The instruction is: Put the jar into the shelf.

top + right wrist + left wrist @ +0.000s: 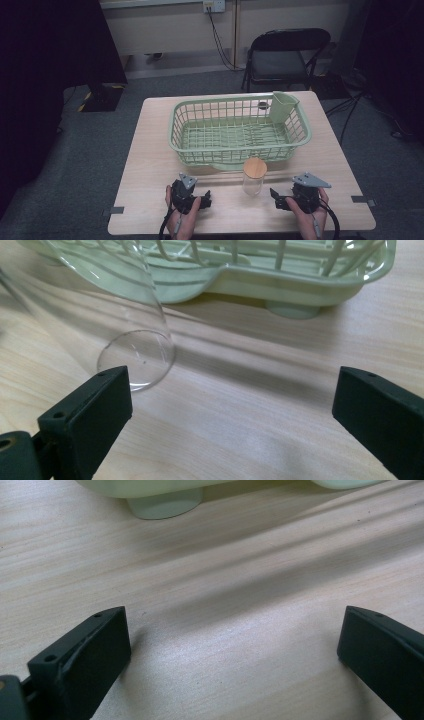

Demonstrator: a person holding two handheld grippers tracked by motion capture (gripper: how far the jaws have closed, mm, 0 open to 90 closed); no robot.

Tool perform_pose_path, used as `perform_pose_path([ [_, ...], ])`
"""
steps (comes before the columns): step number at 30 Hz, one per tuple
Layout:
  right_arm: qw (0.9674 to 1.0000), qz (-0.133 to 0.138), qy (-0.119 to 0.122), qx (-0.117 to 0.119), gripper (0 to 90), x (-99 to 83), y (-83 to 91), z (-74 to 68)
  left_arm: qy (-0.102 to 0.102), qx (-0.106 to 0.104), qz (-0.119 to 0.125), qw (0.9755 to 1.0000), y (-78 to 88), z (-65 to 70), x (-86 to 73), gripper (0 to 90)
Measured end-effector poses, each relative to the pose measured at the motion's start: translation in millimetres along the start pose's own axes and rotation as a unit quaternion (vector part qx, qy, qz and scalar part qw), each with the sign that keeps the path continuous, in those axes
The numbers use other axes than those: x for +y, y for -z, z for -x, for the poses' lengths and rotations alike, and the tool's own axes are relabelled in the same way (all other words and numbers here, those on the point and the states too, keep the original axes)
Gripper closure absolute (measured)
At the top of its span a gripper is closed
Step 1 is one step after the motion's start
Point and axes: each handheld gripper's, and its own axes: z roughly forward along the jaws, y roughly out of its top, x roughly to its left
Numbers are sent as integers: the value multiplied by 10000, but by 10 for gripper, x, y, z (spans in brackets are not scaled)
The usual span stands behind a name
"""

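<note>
We see a clear glass jar (pixel 253 181) with a round, flat wooden lid (pixel 255 167) standing upright on the pale wood-grain counter (pixel 150 160), just in front of the basket (pixel 177 125). Its wall is smooth and see-through, its base a thin circle on the wood in the right gripper view. The basket is pale green plastic, an open lattice of thin bars with a thick rolled rim and stubby round feet; a solid green cup (pixel 283 106) hangs on its far right corner. Our left gripper (pixel 204 199) and right gripper (pixel 276 197) rest low on the counter on either side of the jar, near it but apart. Their black fingers (pixel 87 412) look matte and blocky, spread wide with nothing between them
</note>
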Motion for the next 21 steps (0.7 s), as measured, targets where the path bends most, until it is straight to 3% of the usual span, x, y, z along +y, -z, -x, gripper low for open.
perform_pose_path([
  [21, 9988, 262, 212, 364, 18, 141, 132, -159, -1, 0, 0, 10000, 0, 0, 0, 4],
])
